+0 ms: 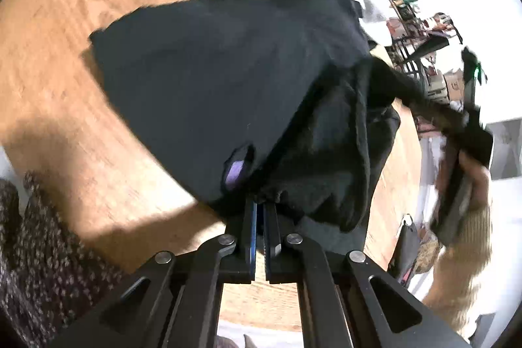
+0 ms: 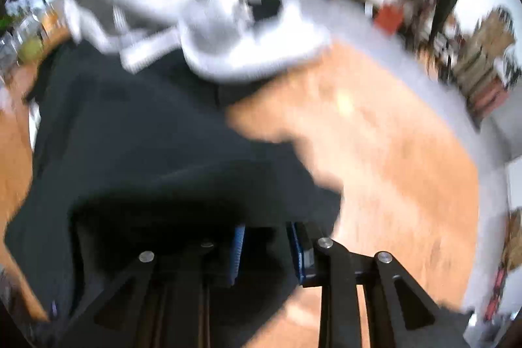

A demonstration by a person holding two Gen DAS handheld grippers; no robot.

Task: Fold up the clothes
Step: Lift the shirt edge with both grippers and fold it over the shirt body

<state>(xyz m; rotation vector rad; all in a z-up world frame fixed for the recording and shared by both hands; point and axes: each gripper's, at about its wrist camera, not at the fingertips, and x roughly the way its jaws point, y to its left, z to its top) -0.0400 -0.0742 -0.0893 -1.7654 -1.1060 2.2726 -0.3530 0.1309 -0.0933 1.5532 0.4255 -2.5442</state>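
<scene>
One dark shirt lies on the wooden table, its long side running from the near edge up toward the far clothes pile. There's a small purple tag but I can't read it. Left gripper is pinched tight on its hem. Right gripper has cloth between its blue pads; too blurry to tell if it's gripping. One grey sweatshirt sits behind.

Bright daylight — right view perhaps motion-blurred
</scene>
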